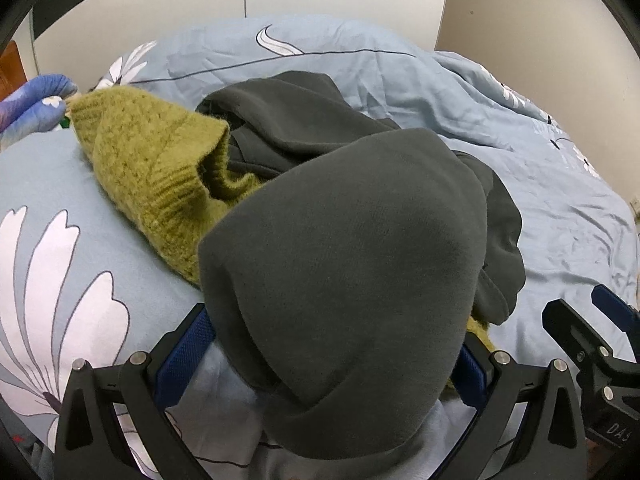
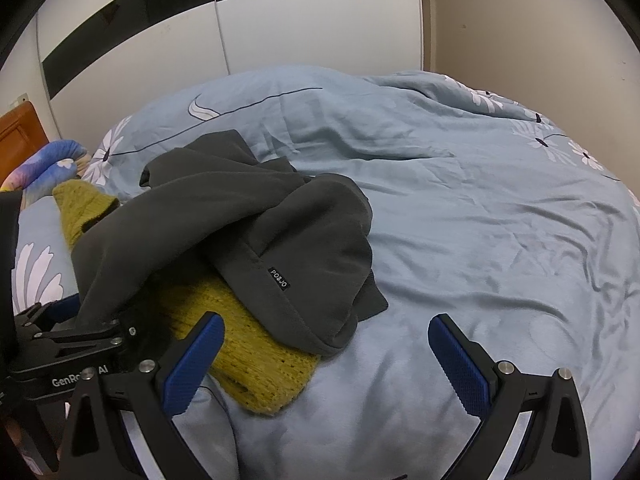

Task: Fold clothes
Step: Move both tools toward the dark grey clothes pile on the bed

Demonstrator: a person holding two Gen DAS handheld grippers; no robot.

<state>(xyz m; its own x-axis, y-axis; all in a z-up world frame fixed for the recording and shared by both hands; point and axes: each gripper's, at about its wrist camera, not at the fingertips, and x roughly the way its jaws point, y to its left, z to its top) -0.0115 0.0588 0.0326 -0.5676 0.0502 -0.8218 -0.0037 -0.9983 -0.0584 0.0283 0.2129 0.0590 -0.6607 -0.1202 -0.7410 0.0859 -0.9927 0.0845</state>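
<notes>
A dark grey sweatshirt [image 2: 256, 220] lies crumpled on the bed over a green knitted sweater [image 2: 256, 364]. In the left wrist view the grey sweatshirt [image 1: 344, 272] drapes over and between the fingers of my left gripper [image 1: 332, 364], whose jaws stand wide apart with cloth between them. The green sweater [image 1: 152, 160] lies beyond at the left. My right gripper [image 2: 324, 364] is open and empty, low over the sheet beside the sweater's near edge. The left gripper [image 2: 68, 340] shows at the left of the right wrist view under grey cloth.
A light blue flowered duvet [image 2: 480, 208] covers the bed, wrinkled at the right. A blue patterned pillow [image 2: 52, 164] lies at the far left by a wooden headboard [image 2: 16, 132]. White and black wardrobe doors [image 2: 280, 28] stand behind the bed.
</notes>
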